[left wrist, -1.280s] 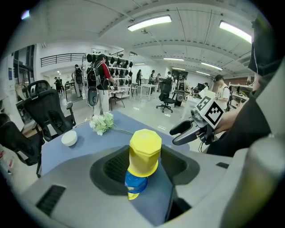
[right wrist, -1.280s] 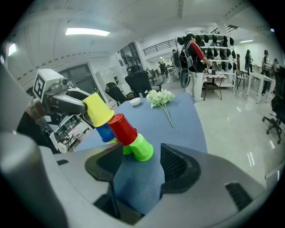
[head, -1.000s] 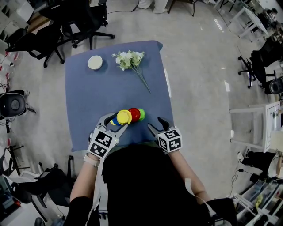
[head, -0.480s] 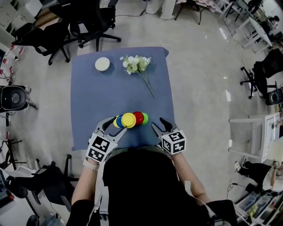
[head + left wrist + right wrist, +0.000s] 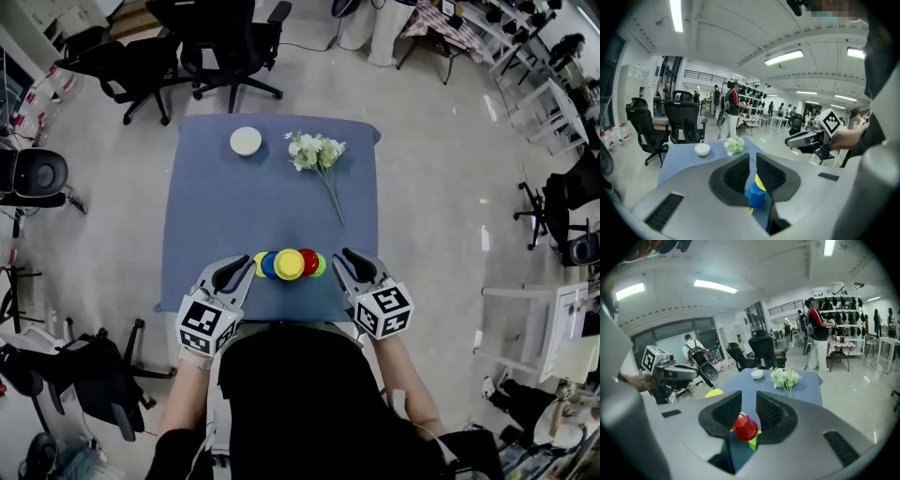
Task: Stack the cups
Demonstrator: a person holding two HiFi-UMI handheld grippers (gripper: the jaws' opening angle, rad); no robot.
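Cups stand together at the near edge of the table. From overhead they read as a finished little pyramid, with a yellow cup on top and the blue cup and red cup upside down a tier lower. A green cup sits under the red one's outer side. What has changed is the grippers. A second ago the left gripper had its jaws wide about the left side of the pile, and the right gripper waited partly open beside it. Now both hang over the table's near edge, one on each side of the pile and clear of it. Both pairs of jaws have just been closing and show only a narrow slit between the pads, with nothing gripped. The blue and red cups merely show beyond those slits. The cups have kept their arrangement. Toward the table's far edge lie a bowl and flowers. By my judgement the last cup is placed and released, so the stacking looks complete.
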